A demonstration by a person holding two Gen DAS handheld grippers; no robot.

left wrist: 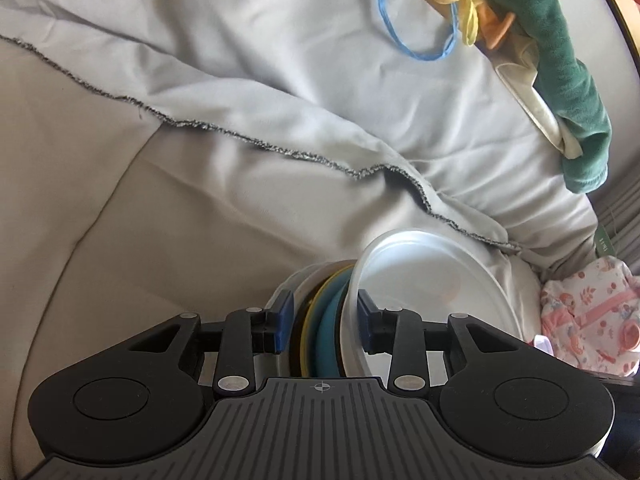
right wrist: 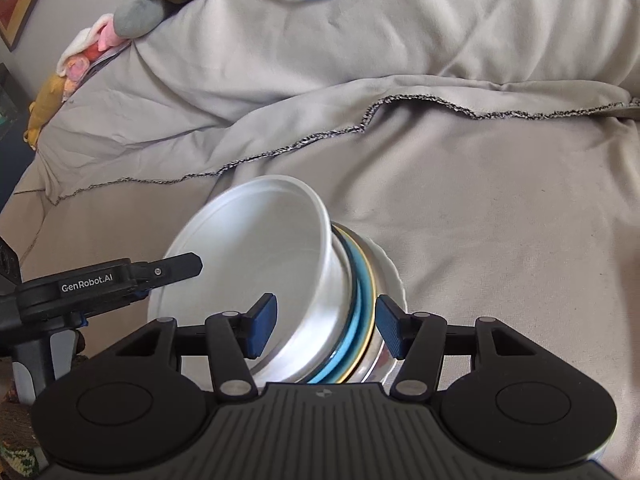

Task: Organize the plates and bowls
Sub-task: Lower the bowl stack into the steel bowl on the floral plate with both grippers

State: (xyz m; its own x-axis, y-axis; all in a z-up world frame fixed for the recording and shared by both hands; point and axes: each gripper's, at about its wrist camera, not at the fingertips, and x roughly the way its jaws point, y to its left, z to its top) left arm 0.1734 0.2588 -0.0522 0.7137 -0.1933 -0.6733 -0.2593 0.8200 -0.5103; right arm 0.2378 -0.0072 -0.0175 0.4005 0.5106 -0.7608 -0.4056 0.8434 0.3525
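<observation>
Bed blanket [right wrist: 460, 184] fills both frames; both hand-held grippers, left [left wrist: 325, 322] and right [right wrist: 326, 330], pinch the nested stack [right wrist: 304, 300] at lower centre; stacking looks done, placing remains.

White bowl [right wrist: 256, 256], perhaps teal plate [right wrist: 362, 300]
</observation>
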